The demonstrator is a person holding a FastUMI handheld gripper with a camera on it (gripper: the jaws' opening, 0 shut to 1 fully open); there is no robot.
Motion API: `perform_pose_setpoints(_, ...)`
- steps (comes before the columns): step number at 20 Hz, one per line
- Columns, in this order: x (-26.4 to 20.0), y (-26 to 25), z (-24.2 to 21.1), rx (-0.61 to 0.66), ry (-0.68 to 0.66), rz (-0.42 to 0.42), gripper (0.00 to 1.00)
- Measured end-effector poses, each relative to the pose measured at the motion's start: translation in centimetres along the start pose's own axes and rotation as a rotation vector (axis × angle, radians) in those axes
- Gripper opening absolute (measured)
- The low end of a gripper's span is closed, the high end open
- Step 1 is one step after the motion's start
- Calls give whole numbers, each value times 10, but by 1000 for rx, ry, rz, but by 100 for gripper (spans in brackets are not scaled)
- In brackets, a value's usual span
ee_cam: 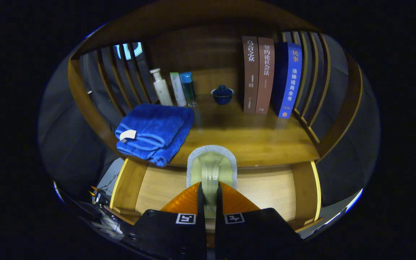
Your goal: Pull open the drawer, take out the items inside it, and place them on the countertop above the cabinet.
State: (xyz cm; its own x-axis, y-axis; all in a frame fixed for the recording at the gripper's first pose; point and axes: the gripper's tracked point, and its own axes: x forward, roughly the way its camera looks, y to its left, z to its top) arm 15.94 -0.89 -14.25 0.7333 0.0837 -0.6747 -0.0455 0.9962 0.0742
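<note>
My gripper (209, 189) is shut on a pale green rounded item with a grey speckled rim (211, 162), held upright between both fingers. It hangs over the open drawer (265, 191), and its top reaches the front edge of the wooden countertop (251, 141). The bare wooden drawer bottom shows on both sides of the fingers. A folded blue towel (154, 131) lies on the countertop's left part, with one corner hanging over the front edge.
At the back of the countertop stand three slim bottles (173, 88), a small dark blue lidded cup (222, 94) and three upright books (269, 77). Slatted wooden sides (309, 79) close in the shelf left and right. Cables (101, 196) lie left of the drawer.
</note>
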Motion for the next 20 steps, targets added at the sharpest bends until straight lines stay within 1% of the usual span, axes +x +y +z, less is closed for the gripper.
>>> perform_pose_setpoints(3, 24, -1, 35, 4, -11, -1, 14)
perform_pose_setpoints(6, 58, -6, 59, 30, 6, -10, 14)
perform_pose_setpoints(10, 102, -11, 74, 35, 54, -26, 14)
perform_pose_setpoints(12, 111, -10, 84, 34, 41, -32, 14)
perform_pose_setpoints(14, 115, -10, 85, 33, 50, -37, 18)
perform_pose_setpoints(18, 122, -11, 75, 41, 78, -32, 84)
perform_pose_setpoints(19, 114, -12, 76, 48, 67, -29, 100)
perform_pose_setpoints(20, 114, -13, 75, 52, 53, -25, 99)
